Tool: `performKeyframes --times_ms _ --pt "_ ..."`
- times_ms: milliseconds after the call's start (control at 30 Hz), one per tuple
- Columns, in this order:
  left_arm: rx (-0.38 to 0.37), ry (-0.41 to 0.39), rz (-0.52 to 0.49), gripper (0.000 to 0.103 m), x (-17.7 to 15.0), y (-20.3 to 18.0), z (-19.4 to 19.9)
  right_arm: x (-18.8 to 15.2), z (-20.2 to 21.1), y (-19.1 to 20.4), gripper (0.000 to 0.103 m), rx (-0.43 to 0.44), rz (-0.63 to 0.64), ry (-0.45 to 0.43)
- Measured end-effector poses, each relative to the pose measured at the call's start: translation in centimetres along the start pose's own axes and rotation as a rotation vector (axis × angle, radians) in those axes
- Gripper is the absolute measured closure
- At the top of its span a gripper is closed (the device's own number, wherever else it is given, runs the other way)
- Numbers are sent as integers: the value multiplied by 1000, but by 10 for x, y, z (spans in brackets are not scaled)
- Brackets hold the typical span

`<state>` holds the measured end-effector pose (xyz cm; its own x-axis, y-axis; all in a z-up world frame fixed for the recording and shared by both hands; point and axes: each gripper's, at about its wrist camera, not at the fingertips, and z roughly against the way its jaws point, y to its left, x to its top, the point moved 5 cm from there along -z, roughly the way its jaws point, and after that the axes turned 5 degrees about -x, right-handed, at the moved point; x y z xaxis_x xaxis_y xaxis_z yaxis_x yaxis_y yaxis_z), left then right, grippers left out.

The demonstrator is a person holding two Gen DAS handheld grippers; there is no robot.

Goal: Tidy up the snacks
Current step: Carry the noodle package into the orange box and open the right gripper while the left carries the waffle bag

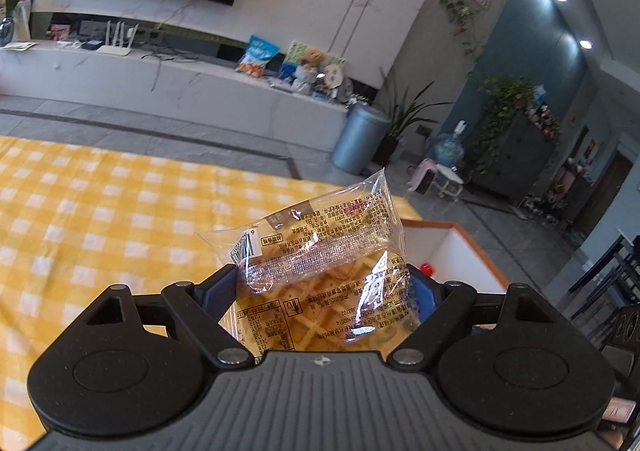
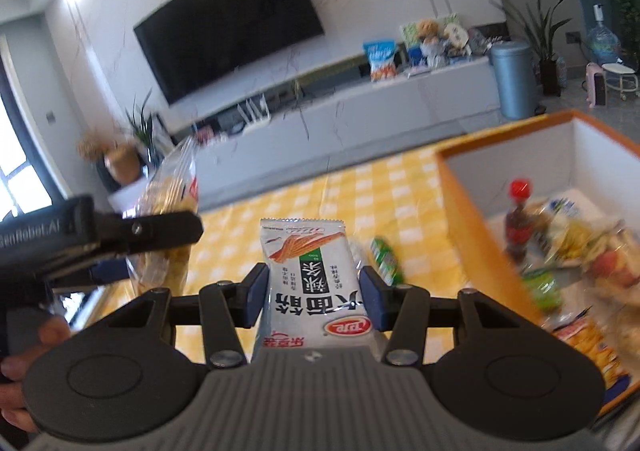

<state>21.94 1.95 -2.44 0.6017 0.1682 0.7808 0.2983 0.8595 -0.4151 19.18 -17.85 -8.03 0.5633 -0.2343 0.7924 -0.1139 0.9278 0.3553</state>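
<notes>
My left gripper (image 1: 322,283) is shut on a clear waffle packet (image 1: 320,247), held above the yellow checked tablecloth (image 1: 100,211). The same gripper (image 2: 160,247) and its waffle packet (image 2: 172,187) show at the left of the right wrist view, with a hand behind it. My right gripper (image 2: 314,291) is shut on a white snack packet (image 2: 310,267) with a green label and red logo, lifted over the cloth. An orange-rimmed white box (image 2: 460,187) at the right holds several snacks and a small cola bottle (image 2: 518,219). A green packet (image 2: 384,257) lies on the cloth beside the box.
The box's corner (image 1: 452,247) and a red cap (image 1: 427,268) show right of the left gripper. Behind the table stand a long white TV bench (image 1: 180,91) with snack bags, a TV (image 2: 228,19), a blue bin (image 1: 360,139), plants and a water bottle.
</notes>
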Motion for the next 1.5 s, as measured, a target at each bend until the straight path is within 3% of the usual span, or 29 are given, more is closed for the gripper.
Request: performKeyframes --times_ms 167,367,500,667,833,967,1100,1333,1433,1500 --pt "-60 -17 0 4 2 -13 -11 26 29 -44 54 -88 -64 -97" --pt "-150 13 8 4 4 -24 -31 47 34 -120 54 -260 -193 -116" --pt "-171 29 5 4 2 -31 -43 63 15 -146 54 -336 -164 -74" --pt "-160 38 29 4 0 -34 -56 76 -26 -167 54 -303 -148 49" --pt "-159 53 40 4 2 -37 -70 85 -56 -184 54 -351 -98 134" --pt "-171 58 56 4 3 -40 -82 90 -61 -196 54 -419 -54 108" --pt "-174 75 44 4 -1 -48 -99 82 -81 -219 54 -494 -93 157" --pt "-181 89 13 4 -6 -64 -110 78 -98 -213 54 -548 10 153" --pt "-168 87 0 4 -2 -70 -114 77 -103 -213 44 -553 49 174" --pt "-161 80 -10 4 1 -75 -117 79 -94 -212 27 -518 23 141"
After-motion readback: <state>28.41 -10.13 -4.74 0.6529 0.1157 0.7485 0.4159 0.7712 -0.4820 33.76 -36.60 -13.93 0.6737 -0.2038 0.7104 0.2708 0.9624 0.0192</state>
